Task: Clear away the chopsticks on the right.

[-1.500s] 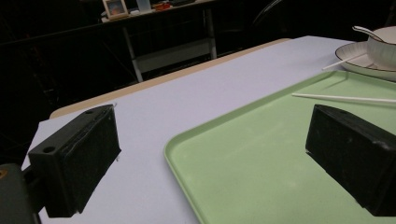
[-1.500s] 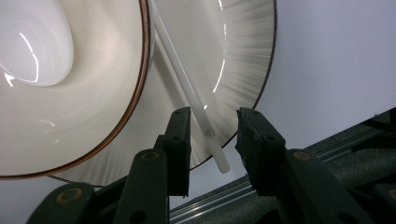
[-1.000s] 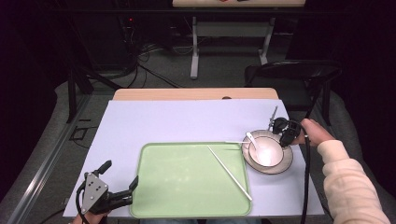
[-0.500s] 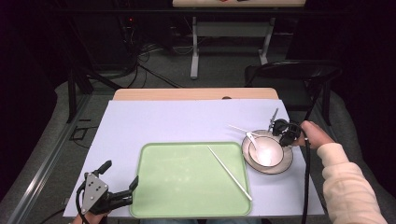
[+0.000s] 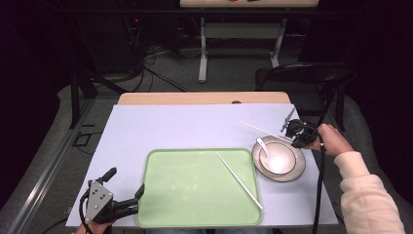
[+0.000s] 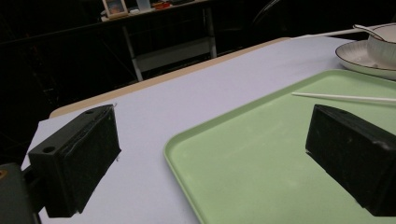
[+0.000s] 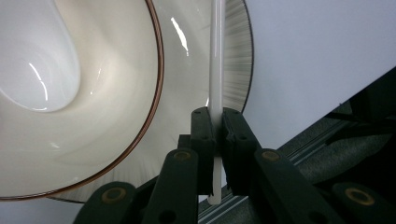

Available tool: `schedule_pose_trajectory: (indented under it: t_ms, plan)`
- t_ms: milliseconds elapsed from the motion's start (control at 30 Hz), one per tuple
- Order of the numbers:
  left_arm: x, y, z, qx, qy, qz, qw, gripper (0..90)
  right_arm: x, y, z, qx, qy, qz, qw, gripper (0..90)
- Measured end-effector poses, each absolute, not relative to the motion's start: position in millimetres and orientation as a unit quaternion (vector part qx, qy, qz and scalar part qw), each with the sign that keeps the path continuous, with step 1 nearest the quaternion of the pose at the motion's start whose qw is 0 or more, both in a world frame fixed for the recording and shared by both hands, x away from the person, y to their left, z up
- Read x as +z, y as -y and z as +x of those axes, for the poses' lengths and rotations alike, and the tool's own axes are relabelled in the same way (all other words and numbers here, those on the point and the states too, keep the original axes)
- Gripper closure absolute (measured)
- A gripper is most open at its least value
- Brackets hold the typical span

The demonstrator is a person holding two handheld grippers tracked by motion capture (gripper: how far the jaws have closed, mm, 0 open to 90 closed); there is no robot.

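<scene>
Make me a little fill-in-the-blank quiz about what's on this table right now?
1. The right gripper is shut on a white ____.
2. The second chopstick lies on the green ____.
3. The spoon rests in the ____, which stands on a plate.
4. The left gripper's jaws stand ____.

Missing words: chopstick; tray; bowl; open

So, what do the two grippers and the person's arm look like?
Both grippers are black. The left gripper carries a grey three-cornered plate and broad block-shaped pads. A black cable trails from the right gripper. The sleeve is cream.
</scene>
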State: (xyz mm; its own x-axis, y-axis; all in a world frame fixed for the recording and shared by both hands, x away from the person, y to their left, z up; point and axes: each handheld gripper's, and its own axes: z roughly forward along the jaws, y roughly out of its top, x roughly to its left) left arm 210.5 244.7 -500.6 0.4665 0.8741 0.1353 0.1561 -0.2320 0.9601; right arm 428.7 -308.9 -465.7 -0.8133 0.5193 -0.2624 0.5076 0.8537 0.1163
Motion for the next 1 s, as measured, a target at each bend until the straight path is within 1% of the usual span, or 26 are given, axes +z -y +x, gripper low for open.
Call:
schedule_pose_trajectory:
  t_ms: [300, 500, 633, 833, 1000]
  plan:
    - [-500.5, -244.4, 210.8, 0.361, -0.370, 0.697, 0.497, 2.6, -435.2, 300.6, 423.9, 0.039, -0.932, 0.327, 0.152, 84.1]
    - [-500.6, -244.0, 211.4, 0.361, -0.369, 0.697, 0.498, 2.6, -418.2, 287.8, 412.3, 0.049, -0.914, 0.365, 0.169, 84.2]
    - [-500.8, -243.9, 211.6, 0.360, -0.370, 0.696, 0.499, 2.6, -407.0, 277.7, 402.0, 0.063, -0.905, 0.387, 0.165, 84.2]
    - [-500.9, -243.7, 211.8, 0.359, -0.368, 0.697, 0.499, 2.6, -398.4, 259.0, 386.4, 0.067, -0.899, 0.400, 0.165, 84.2]
    - [-500.9, -244.1, 211.7, 0.360, -0.369, 0.696, 0.500, 2.6, -395.8, 243.9, 374.0, 0.074, -0.904, 0.387, 0.167, 84.2]
